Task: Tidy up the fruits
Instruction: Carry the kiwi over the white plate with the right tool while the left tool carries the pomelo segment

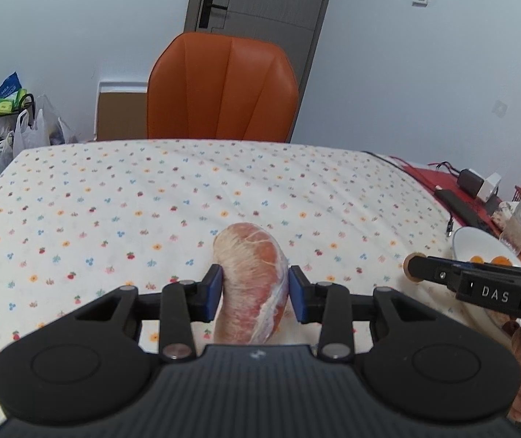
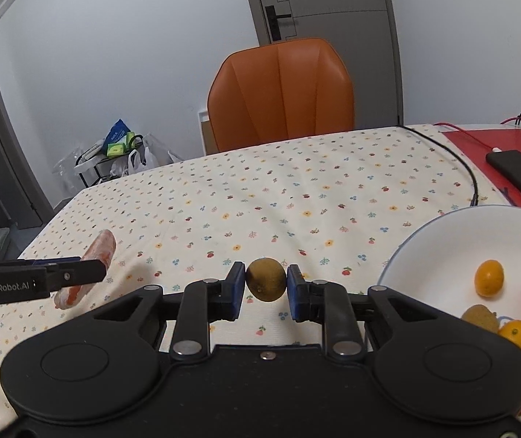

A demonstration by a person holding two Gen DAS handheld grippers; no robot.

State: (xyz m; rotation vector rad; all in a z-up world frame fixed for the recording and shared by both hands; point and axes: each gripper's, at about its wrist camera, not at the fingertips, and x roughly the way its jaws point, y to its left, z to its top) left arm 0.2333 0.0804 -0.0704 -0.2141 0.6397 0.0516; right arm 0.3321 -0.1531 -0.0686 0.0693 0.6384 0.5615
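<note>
A worktop [image 2: 297, 189] under a flowered cloth is filling both views, with an orange chair [image 2: 282, 91] standing behind it by a grey door, and at its right edge a white bowl [image 2: 443, 241] is already holding oranges, small citrus and a brown kiwi. The left tool [image 1: 254, 292] is gripping a wrapped pomelo wedge [image 1: 249, 277] above the cloth while the right tool [image 2: 264, 284] is pinching a second small brown kiwi [image 2: 265, 279] just beside the bowl, so by my reading these two pieces are still waiting to go in. The bowl's right side is being cut off by the frame, leaving its full contents unclear.
</note>
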